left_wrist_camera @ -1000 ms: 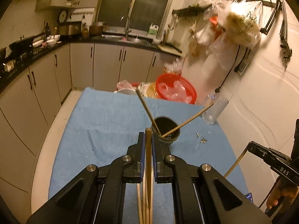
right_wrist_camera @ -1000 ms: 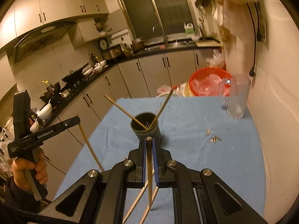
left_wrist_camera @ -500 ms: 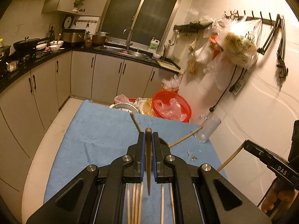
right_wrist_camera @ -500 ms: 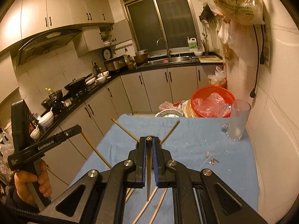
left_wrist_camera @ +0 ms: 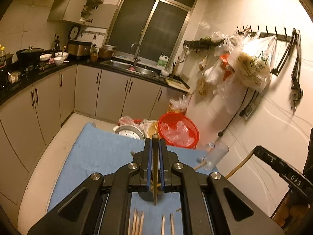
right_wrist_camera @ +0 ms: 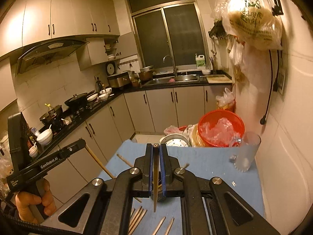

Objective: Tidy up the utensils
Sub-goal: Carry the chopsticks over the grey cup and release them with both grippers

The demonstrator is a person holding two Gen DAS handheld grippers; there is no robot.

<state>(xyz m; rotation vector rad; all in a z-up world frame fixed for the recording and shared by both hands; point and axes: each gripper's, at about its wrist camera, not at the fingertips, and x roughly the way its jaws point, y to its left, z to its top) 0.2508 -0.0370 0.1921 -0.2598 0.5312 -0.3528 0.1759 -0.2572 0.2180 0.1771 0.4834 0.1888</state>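
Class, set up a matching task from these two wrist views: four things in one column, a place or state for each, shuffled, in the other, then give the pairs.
Things
1. left tongs
2. red basket
3. glass mug
4. loose chopsticks

Places or states
A. lying flat on the blue cloth, near edge
B. shut on one chopstick
C. standing on the cloth by the wall
D. beyond the cloth's far edge, plastic inside

Pairs: 1-B, 2-D, 3-C, 4-A
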